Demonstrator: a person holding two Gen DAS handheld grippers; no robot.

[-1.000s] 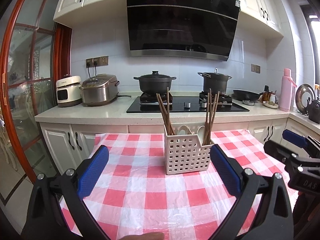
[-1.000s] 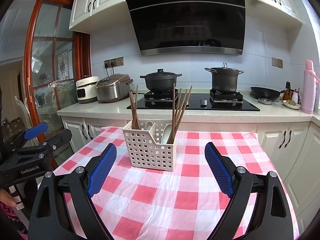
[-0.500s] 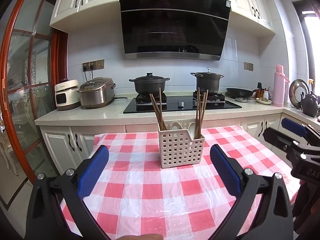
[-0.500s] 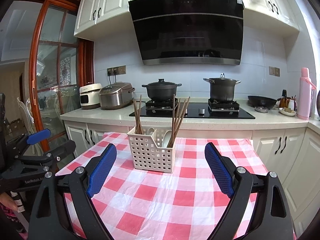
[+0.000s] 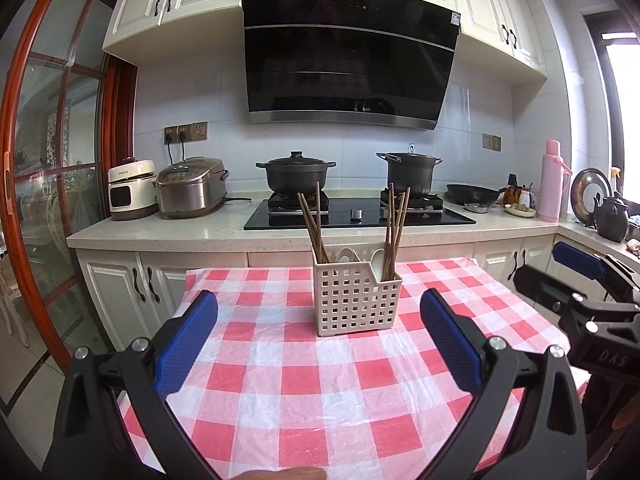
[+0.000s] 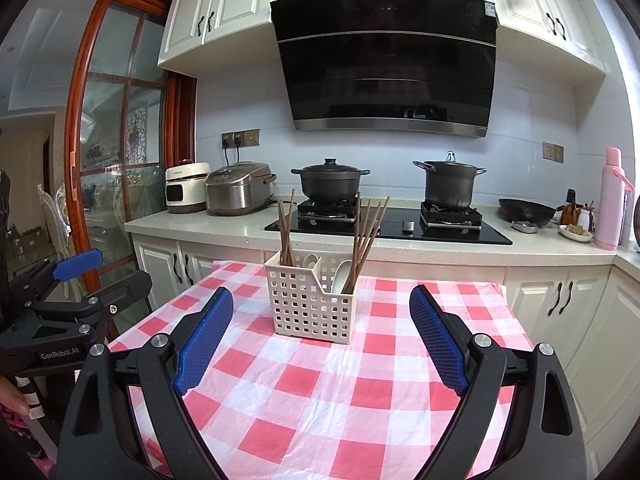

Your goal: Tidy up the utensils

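Chopsticks [image 5: 316, 222] and spoons [image 5: 376, 260] are sitting sorted in the white basket [image 5: 357, 301] at the table's far middle, while you are holding your left gripper [image 5: 318, 340] and right gripper [image 6: 320, 328] spread wide, empty, well short of it. Any careless nudge risks tipping that light basket.

Only obstacle on table [image 5: 280, 392]: caddy [image 5: 356, 304] near far edge, chopsticks [image 6: 366, 236] sticking up out of it. I see bare cloth from caddy to near edge, both sides passable. Counter [image 5: 160, 236] just behind far edge.
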